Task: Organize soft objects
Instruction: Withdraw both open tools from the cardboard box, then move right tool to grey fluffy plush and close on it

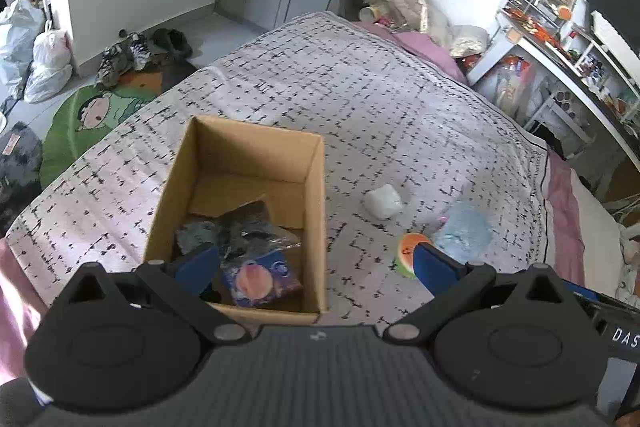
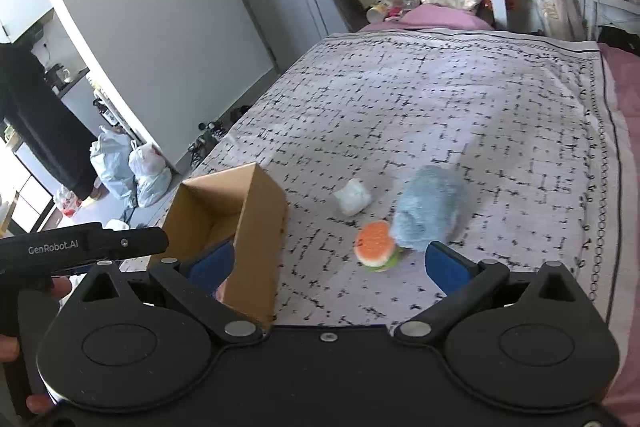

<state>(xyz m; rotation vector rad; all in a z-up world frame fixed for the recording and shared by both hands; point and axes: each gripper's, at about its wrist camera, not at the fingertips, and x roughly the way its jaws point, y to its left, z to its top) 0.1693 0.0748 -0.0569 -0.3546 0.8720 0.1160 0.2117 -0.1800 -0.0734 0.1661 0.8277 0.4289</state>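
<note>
A bed (image 1: 360, 99) fills both views, its flat cover a pale woven cloth with a broken black grid print and a mauve sheet showing at the edges. On it stands a box (image 1: 316, 211) of plain brown cardboard, rectangular and open-topped with stiff straight walls; inside lie a crumpled dark plastic bag (image 1: 236, 223) and a glossy purple packet (image 1: 260, 277) printed with a pink round shape. Right of the box, well apart from it, a fuzzy pale-blue plush (image 2: 430, 207) sits slumped and rounded. Touching its near side is a small squishy burger (image 2: 376, 245), orange on top and green below. Just beyond lies a lumpy white wad (image 2: 353, 197), soft and faceted. The left tongs (image 1: 316, 267) are spread wide over the box's near end, gripping nothing. The right tongs (image 2: 330, 263) gape equally wide and empty, straddling the box wall and burger.
</note>
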